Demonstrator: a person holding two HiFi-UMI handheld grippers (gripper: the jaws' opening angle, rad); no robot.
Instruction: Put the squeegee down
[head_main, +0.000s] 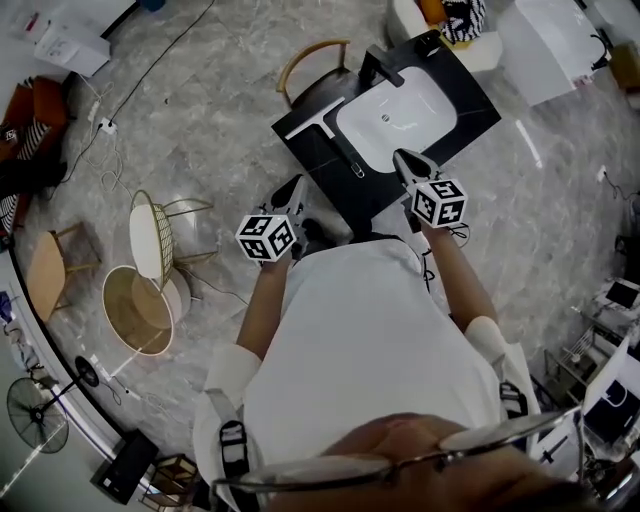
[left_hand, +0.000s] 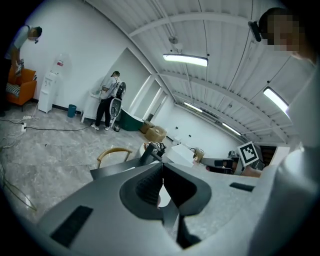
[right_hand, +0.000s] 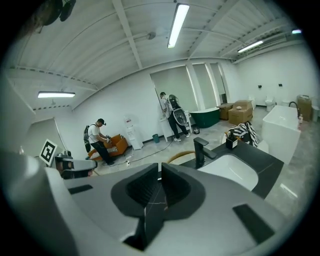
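A white-bladed squeegee (head_main: 328, 132) lies flat on the black counter (head_main: 305, 150), left of the white sink basin (head_main: 395, 118) and the black faucet (head_main: 380, 68). Neither gripper touches it. In the head view my left gripper (head_main: 296, 188) hangs near the counter's front left corner, and my right gripper (head_main: 404, 160) is over the front edge by the basin. The left gripper (left_hand: 162, 166) has its jaws together with nothing in them. On the right gripper (right_hand: 160, 169) the jaws are all but touching, also with nothing between. The squeegee is hidden in both gripper views.
A wooden chair (head_main: 311, 58) stands behind the counter. Round stools and a side table (head_main: 142, 300) sit on the floor at left, with cables (head_main: 105, 130) trailing there. A white tub (head_main: 555, 45) stands at the far right. People stand at the far wall (right_hand: 98, 142).
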